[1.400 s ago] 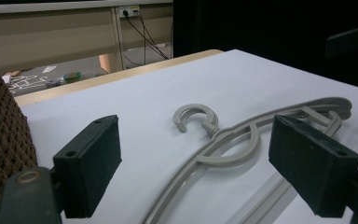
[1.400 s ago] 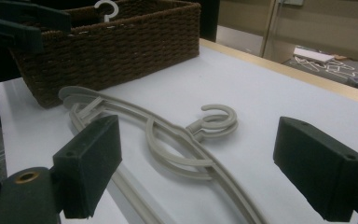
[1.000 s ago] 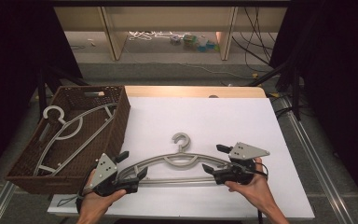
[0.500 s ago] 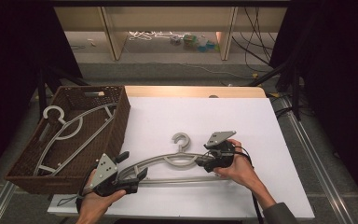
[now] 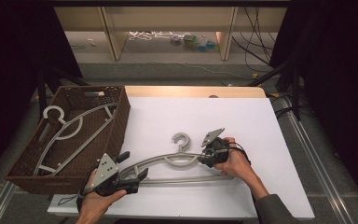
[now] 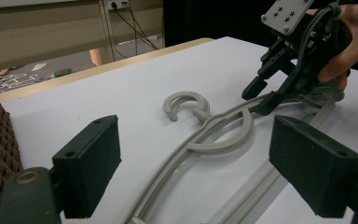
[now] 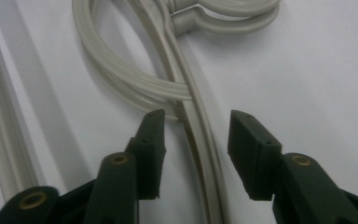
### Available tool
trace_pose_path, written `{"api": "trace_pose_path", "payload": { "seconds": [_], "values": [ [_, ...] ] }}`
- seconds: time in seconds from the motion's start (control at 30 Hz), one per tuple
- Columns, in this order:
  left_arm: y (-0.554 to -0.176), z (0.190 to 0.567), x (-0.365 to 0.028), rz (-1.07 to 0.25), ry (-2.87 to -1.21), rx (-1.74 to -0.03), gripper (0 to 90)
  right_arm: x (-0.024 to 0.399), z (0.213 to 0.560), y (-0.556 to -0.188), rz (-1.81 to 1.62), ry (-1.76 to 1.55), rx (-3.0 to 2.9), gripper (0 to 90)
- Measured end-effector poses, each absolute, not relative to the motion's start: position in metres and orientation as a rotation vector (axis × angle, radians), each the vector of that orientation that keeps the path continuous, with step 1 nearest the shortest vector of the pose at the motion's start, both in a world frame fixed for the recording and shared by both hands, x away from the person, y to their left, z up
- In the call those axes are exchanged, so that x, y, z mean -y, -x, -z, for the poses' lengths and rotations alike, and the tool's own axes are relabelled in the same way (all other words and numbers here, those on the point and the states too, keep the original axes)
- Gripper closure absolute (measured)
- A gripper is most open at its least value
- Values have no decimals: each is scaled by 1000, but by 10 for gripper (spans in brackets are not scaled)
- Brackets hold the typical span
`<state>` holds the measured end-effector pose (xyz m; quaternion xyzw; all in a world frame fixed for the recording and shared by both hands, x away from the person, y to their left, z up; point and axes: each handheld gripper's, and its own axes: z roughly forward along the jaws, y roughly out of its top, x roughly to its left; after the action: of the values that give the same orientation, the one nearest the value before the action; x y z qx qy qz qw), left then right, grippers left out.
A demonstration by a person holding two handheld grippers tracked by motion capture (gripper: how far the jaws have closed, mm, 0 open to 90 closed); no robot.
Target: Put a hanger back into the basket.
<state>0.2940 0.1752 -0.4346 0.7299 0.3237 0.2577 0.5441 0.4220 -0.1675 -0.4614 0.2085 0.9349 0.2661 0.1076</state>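
High view has my grey plastic hanger (image 5: pixel 177 161) lying flat on the white table top (image 5: pixel 242 121), just below the middle of the frame, its long axis running from lower left to right with a slight rise, and its hook (image 5: pixel 181 139) pointing toward the top of the frame, the hook's opening turned to the right. It is a pale, matte hanger with ribbed, channelled arms, a straight bottom bar and a rounded loop under the neck. My left gripper (image 5: pixel 133 173) sits at the hanger's lower left end with its jaws wide apart astride the arm; in the left gripper view the pads stand clear of the plastic on both sides. My right gripper (image 5: pixel 205 157) is at the right of the neck; its jaws have just been closing, and in the right gripper view the hanger's arm (image 7: pixel 200 140) runs between the two pads with a gap left on either side, so nothing is clamped yet. A brown wicker basket (image 5: pixel 116 121) stands at the left of the frame, holding a second hanger (image 5: pixel 70 128) of the same kind; its near corner is just beside my left gripper. The white top around the hook is bare.
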Motion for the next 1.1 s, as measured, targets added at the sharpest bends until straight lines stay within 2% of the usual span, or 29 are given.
{"api": "trace_pose_path", "payload": {
  "seconds": [0.1,0.13,0.2,0.23,0.37,1.1],
  "values": [
    [-294,435,-175,-612,-1736,-762,164,167,462,-423,-762,-609,-2777,631],
    [-295,435,-175,-606,-1727,-754,164,167,465,-425,-735,-598,-2803,684],
    [-294,435,-175,-610,-1735,-756,164,167,466,-426,-735,-584,-2799,704],
    [-294,435,-175,-611,-1732,-756,164,168,467,-426,-721,-568,-2805,752],
    [-295,435,-176,-621,-1741,-760,164,168,463,-426,-712,-493,-2804,796],
    [-299,435,-175,-619,-1751,-761,166,164,426,-408,-650,-186,-2673,823]
  ]
}}
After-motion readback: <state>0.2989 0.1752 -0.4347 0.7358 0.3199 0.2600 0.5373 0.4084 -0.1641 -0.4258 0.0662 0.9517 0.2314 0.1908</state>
